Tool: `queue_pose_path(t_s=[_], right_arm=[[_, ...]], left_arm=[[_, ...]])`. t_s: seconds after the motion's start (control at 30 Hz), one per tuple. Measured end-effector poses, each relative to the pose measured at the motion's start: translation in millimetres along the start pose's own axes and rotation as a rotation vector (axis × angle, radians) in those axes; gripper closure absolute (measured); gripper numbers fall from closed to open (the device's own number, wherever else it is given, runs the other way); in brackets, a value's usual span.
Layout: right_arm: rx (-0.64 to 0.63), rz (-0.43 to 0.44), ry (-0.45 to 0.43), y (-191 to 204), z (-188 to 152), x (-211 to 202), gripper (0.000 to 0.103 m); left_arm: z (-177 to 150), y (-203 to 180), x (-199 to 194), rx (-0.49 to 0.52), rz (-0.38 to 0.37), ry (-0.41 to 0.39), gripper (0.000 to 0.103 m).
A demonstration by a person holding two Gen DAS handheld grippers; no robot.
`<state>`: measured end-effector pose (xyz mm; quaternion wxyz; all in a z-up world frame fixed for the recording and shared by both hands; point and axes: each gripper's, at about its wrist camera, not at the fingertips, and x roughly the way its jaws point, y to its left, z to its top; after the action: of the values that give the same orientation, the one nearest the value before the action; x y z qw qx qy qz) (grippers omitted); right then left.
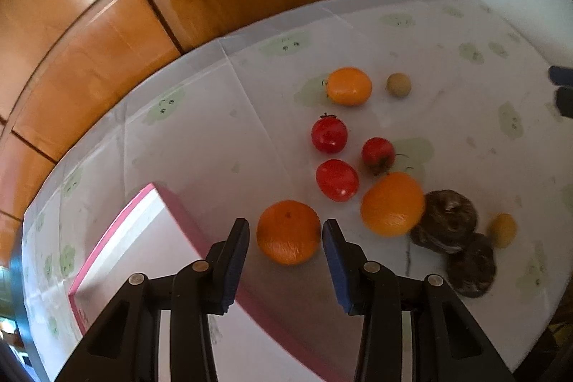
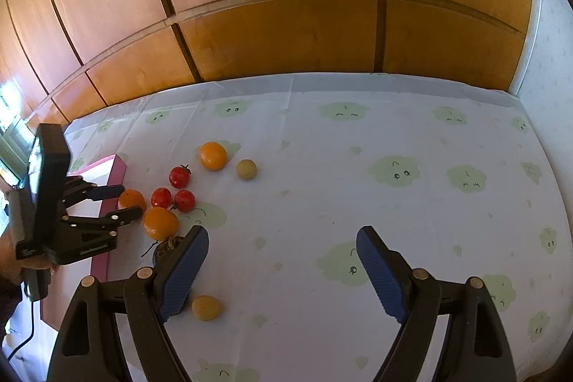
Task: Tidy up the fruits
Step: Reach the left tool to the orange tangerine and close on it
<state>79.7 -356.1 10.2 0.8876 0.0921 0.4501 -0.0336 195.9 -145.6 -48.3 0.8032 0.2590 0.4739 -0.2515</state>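
My left gripper (image 1: 285, 235) is open, its pads on either side of an orange (image 1: 288, 231) on the table, with small gaps. It also shows in the right wrist view (image 2: 123, 201) around the same orange (image 2: 131, 199). Two more oranges (image 1: 392, 203) (image 1: 349, 85), three red tomatoes (image 1: 328, 134) (image 1: 336, 179) (image 1: 378, 153), two dark brown fruits (image 1: 446, 221) (image 1: 471, 269), a yellow fruit (image 1: 503, 230) and a tan round fruit (image 1: 398, 85) lie on the table. My right gripper (image 2: 283, 247) is open and empty above the cloth.
A pink-rimmed tray (image 1: 179, 213) lies left of the fruit, under my left gripper. The table has a white cloth with green cloud prints (image 2: 394, 170). A wooden panelled wall (image 2: 286, 6) stands behind the table.
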Motion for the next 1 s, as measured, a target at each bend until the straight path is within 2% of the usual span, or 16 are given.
queue_pose_path(t_s=[0.1,0.2,0.33,0.43,0.53,0.63,0.73,0.83,0.93,1.0], right_arm=[[0.007,-0.008,-0.004,-2,0,0,0.021],[0.029,-0.015,-0.008,-6,1,0,0.028],[0.039,0.004,0.019,-7,0,3,0.042],[0.041,0.034,0.062,-6,-3,10,0.052],[0.031,0.048,0.088,-2,-6,15,0.055],[0.029,0.08,0.119,1,-9,20,0.059],[0.009,0.101,0.153,12,-15,25,0.062],[-0.053,0.145,0.186,32,-24,28,0.063],[-0.138,0.22,0.258,55,-35,35,0.063],[-0.203,0.183,0.263,67,-43,37,0.062]], left_arm=[[2,-1,10,0.001,0.004,0.009,0.063],[-1,-1,4,-0.037,0.004,-0.025,0.064],[-15,-1,-32,-0.143,-0.059,-0.126,0.064],[-35,-12,-61,-0.177,-0.108,-0.195,0.064],[-58,-26,-83,-0.212,-0.142,-0.238,0.064],[-82,-41,-98,-0.238,-0.141,-0.276,0.064],[-102,-49,-106,-0.286,-0.167,-0.287,0.064],[-119,-50,-110,-0.314,-0.178,-0.294,0.064],[-132,-49,-109,-0.336,-0.182,-0.289,0.064],[-140,-45,-109,-0.357,-0.184,-0.284,0.064]])
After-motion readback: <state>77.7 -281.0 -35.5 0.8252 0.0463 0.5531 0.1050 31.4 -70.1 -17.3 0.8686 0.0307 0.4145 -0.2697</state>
